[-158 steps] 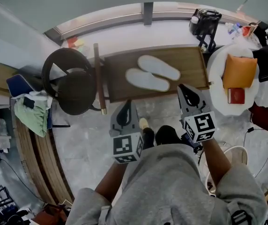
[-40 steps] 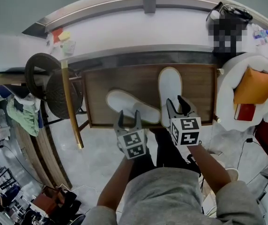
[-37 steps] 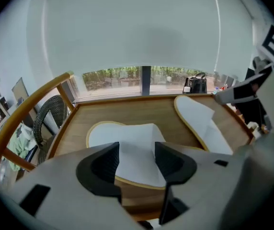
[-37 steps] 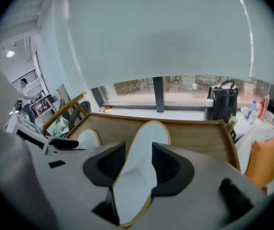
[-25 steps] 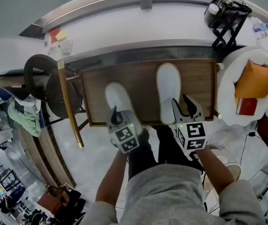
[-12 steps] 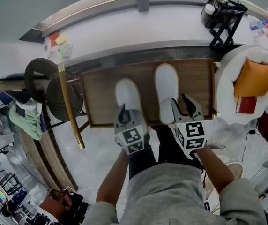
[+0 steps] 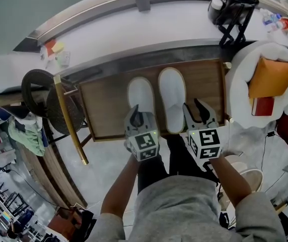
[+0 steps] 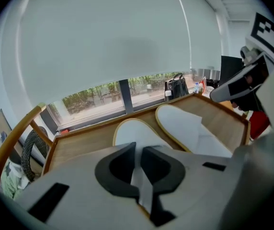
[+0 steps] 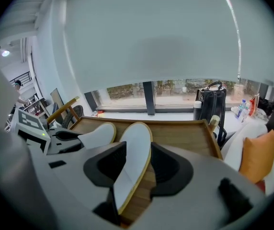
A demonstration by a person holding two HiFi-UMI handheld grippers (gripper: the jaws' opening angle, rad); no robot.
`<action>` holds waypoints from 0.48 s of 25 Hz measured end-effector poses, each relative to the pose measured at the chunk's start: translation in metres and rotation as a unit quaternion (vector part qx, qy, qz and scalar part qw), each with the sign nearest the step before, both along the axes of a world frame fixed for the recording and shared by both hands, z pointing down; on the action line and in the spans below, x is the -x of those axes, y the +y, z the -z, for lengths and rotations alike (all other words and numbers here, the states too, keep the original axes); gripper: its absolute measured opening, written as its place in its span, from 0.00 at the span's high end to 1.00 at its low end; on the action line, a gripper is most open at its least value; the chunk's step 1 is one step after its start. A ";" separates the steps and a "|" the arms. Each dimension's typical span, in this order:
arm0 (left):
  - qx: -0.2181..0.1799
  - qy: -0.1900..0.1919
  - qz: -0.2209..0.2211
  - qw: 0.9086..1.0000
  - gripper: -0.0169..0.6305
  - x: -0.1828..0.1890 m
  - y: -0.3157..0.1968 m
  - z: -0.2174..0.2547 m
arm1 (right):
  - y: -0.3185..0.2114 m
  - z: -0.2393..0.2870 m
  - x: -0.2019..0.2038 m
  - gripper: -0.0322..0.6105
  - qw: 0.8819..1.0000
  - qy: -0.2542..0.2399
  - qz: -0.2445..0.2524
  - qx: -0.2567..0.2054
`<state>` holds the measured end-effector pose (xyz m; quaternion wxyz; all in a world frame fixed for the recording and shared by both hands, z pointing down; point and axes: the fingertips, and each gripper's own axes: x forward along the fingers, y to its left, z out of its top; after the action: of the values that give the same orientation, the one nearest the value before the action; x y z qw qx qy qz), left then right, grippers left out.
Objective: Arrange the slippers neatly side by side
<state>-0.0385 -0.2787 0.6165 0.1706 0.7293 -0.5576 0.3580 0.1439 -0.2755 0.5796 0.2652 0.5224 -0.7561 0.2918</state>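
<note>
Two white slippers lie parallel, toes away from me, on a brown wooden table (image 7: 101, 105). The left slipper (image 7: 141, 94) almost touches the right slipper (image 7: 172, 95). My left gripper (image 7: 136, 114) is shut on the left slipper's heel; in the left gripper view white fabric (image 8: 134, 131) is pinched between the closed jaws (image 8: 138, 150). My right gripper (image 7: 194, 109) hovers at the right slipper's heel, open. In the right gripper view that slipper (image 9: 136, 138) runs up between the spread jaws, with bare wood showing beside it and no pad pressing on it.
A chair with a wooden rail (image 7: 68, 117) and dark round seat (image 7: 38, 87) stands left of the table. A white armchair (image 7: 244, 59) with an orange cushion (image 7: 271, 77) and a red book sits at the right. A black bag (image 7: 229, 6) stands on the window ledge.
The left gripper has carried the left slipper rightward and turned it straight, so it now lies close beside the right slipper. The right gripper has stayed at the right slipper's heel.
</note>
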 end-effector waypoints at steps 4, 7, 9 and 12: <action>0.002 -0.001 -0.010 1.000 0.93 -0.004 -0.007 -0.006 | 0.001 -0.002 -0.001 0.69 1.000 -0.002 -0.007 0.004; -0.002 -0.010 -0.016 1.000 0.93 -0.006 -0.014 -0.007 | 0.002 -0.003 -0.003 0.69 1.000 -0.003 -0.010 0.006; 0.000 -0.011 -0.013 1.000 0.93 -0.006 -0.017 -0.008 | 0.002 -0.004 -0.006 0.69 1.000 -0.003 -0.011 0.008; 0.003 -0.011 -0.010 1.000 0.93 -0.006 -0.018 -0.011 | 0.002 -0.005 -0.008 0.69 1.000 -0.002 -0.011 0.009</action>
<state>-0.0327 -0.2968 0.6276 0.1630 0.7301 -0.5511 0.3698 0.1517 -0.2733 0.5844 0.2648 0.5277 -0.7483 0.3023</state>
